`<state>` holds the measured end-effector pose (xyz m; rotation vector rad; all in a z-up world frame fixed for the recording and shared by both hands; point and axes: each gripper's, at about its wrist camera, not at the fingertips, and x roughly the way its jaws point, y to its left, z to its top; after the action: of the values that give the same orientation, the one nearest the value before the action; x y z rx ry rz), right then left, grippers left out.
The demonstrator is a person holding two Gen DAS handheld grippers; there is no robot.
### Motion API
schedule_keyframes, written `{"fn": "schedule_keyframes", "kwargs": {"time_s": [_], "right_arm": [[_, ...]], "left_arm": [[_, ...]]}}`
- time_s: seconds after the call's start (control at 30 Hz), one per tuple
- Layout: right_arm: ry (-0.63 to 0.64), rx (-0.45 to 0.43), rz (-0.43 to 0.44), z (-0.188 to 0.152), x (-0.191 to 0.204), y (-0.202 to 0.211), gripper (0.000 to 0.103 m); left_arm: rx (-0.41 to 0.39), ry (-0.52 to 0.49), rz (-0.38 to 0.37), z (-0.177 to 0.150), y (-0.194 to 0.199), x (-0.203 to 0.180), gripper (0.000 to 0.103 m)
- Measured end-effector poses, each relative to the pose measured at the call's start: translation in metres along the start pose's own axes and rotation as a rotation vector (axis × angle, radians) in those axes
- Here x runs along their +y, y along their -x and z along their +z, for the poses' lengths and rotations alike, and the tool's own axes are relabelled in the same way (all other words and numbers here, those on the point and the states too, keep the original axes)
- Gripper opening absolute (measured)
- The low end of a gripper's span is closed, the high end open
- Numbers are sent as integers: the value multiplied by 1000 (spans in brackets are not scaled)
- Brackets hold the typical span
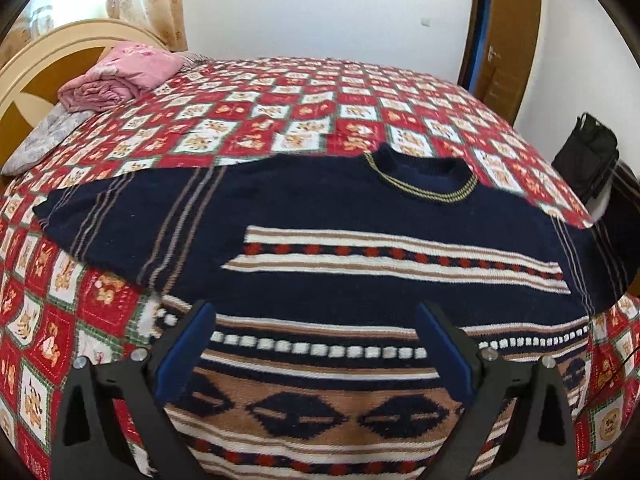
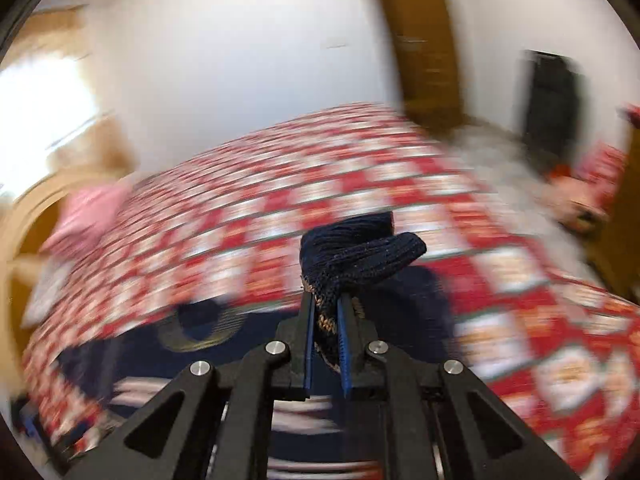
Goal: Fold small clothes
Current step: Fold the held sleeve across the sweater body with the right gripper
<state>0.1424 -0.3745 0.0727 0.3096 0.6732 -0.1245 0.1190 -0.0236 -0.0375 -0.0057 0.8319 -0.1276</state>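
Observation:
A navy knitted sweater [image 1: 360, 208] with white, tan and red bands lies flat, front up, on the bed, its collar [image 1: 420, 184] at the far side. Its left sleeve [image 1: 120, 216] is spread out to the left. My left gripper [image 1: 316, 320] is open and hovers over the sweater's lower patterned part, holding nothing. My right gripper [image 2: 325, 304] is shut on the navy ribbed cuff of a sleeve [image 2: 360, 256], lifted above the sweater body [image 2: 400, 312]. The right wrist view is heavily blurred by motion.
The bed has a red and white patterned cover [image 1: 280, 100]. A folded pink blanket [image 1: 124, 76] and a grey pillow [image 1: 44, 140] lie by the wooden headboard [image 1: 32, 68] at the far left. A brown door [image 1: 504, 40] and a black bag [image 1: 588, 160] stand at the right.

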Motion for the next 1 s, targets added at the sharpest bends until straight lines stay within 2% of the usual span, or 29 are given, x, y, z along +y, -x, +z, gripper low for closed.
{"fn": "schedule_keyframes", "kwargs": {"time_s": [0.1,0.2,0.33,0.47,0.5,0.57,0.6,0.63,0.67,0.77,0.83,0.9,1.0], "right_arm": [[83,72,191,-41,91,-49,11],[82,186,340,-97,149,-105,12],[11,333,416,-149,168,-147,15],[-72,323,474,-156,142,-133,16],[-81,309,472,-155,141,-126,17],[-81,274,451,-148,128,-106,28],[-97,242,437,-144,118,-95,44],[-100,220,441,-141,110,-84,55],[-102,195,423,-138,100,-73,56],[-65,98,228,-128,77,-50,56],[-40,45,131,-122,59,-42,55],[0,43,47,-118,44,-41,55],[7,63,-9,-121,26,-47,49]], "left_arm": [[-13,34,13,-1,3,20,102],[-13,61,33,-3,5,40,102],[-28,65,86,-9,10,66,102],[-49,33,110,-14,8,78,102],[-47,30,99,-14,4,78,102],[-36,31,63,-10,-4,73,102],[-32,27,43,-8,-7,70,102],[-28,20,27,-7,-9,64,102],[-25,8,13,-4,-11,58,102],[-24,-46,-26,3,-17,34,102],[-6,-75,-85,7,-21,14,102],[11,-119,-139,13,-27,-9,102],[26,-151,-142,18,-41,-36,102]]}}
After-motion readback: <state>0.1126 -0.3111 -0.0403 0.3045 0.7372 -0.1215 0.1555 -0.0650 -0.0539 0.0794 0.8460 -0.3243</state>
